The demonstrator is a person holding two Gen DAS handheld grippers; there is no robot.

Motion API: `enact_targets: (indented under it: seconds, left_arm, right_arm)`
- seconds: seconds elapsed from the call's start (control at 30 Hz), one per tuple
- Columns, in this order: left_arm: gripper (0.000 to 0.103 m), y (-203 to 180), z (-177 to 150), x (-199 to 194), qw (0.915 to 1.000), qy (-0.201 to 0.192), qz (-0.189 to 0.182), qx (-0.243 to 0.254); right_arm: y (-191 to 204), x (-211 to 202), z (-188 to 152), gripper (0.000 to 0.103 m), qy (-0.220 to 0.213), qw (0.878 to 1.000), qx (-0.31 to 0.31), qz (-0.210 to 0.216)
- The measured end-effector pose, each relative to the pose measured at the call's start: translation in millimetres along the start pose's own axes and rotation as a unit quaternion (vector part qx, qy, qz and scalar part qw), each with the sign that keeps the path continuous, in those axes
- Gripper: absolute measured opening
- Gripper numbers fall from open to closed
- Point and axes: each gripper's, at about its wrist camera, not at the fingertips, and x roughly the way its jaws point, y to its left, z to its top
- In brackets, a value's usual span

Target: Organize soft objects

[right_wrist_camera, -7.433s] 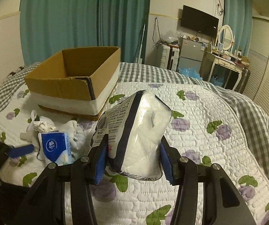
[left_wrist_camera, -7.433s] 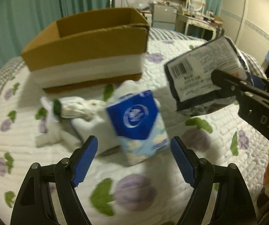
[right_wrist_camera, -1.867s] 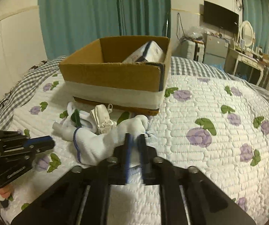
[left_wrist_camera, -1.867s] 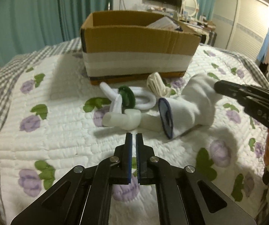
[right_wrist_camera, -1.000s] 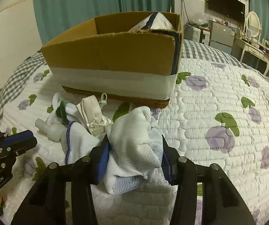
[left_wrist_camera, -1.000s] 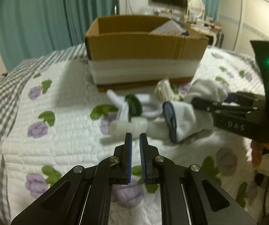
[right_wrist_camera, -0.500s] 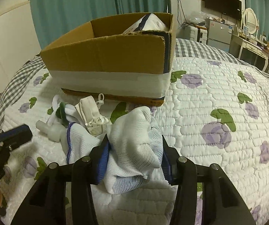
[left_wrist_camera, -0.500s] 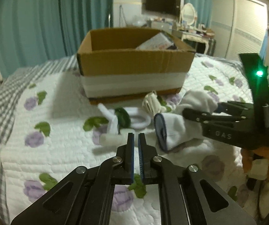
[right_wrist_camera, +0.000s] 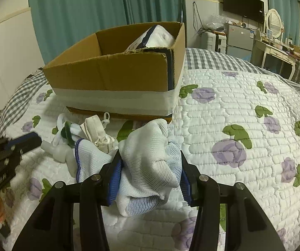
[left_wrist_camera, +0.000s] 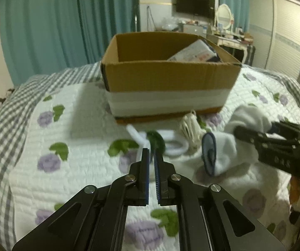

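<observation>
Right tongs [right_wrist_camera: 150,169]: clamped on bunched white sock [right_wrist_camera: 148,163], low over quilted bed [right_wrist_camera: 244,108], in front of cardboard box [right_wrist_camera: 116,77]. Left tongs [left_wrist_camera: 152,156]: nearly closed, narrow gap, empty. Wrapped pack [right_wrist_camera: 156,36] inside box. Small white items [left_wrist_camera: 170,140] between box and tongs.

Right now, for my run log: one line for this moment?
right gripper: shut on white sock | left gripper: shut, empty | cardboard box: holds tissue pack | phase: sock grasped, not boxed

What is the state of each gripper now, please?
Left gripper: closed, holding nothing.
Right gripper: closed on the white sock.
</observation>
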Motion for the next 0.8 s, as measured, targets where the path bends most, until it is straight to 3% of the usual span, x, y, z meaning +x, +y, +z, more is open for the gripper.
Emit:
enact_targets:
  seconds: [0.13, 0.33, 0.4, 0.5, 0.6, 0.63, 0.8]
  left_arm:
    - [0.006, 2.3, 12.6, 9.0, 0.9998, -0.003, -0.018, 0.004]
    - [0.007, -2.1, 14.8, 12.2, 0.9997, -0.013, -0.005, 0.021]
    - [0.001, -1.1, 14.7, 11.5, 0.9997, -0.017, -0.009, 0.017]
    - [0.000, -2.8, 15.0, 8.2, 0.9992, -0.030, -0.009, 0.027]
    - [0.002, -8.3, 16.7, 3.7, 0.9983, -0.039, -0.022, 0.037]
    - [0.008, -10.7, 17.9, 2.7, 0.9980, -0.041, -0.029, 0.038]
    - [0.008, -26.4, 25.7, 17.9, 0.9970, -0.001, -0.065, 0.042]
  right_arm:
    - [-0.6, -0.5, 0.8, 0.048, -0.002, 1.000, -0.001, -0.003]
    - [-3.1, -5.1, 2.7, 0.048, -0.011, 1.000, 0.000, -0.008]
    - [-5.1, -6.8, 3.5, 0.048, -0.015, 1.000, 0.004, -0.009]
    - [-8.4, -10.2, 5.0, 0.048, -0.019, 1.000, 0.011, -0.012]
    - [-13.0, -15.3, 7.7, 0.048, -0.026, 0.999, 0.017, -0.017]
    - [-15.3, -17.6, 8.8, 0.048, -0.029, 0.999, 0.018, -0.020]
    - [-30.9, -28.6, 14.2, 0.048, -0.038, 0.998, 0.030, -0.033]
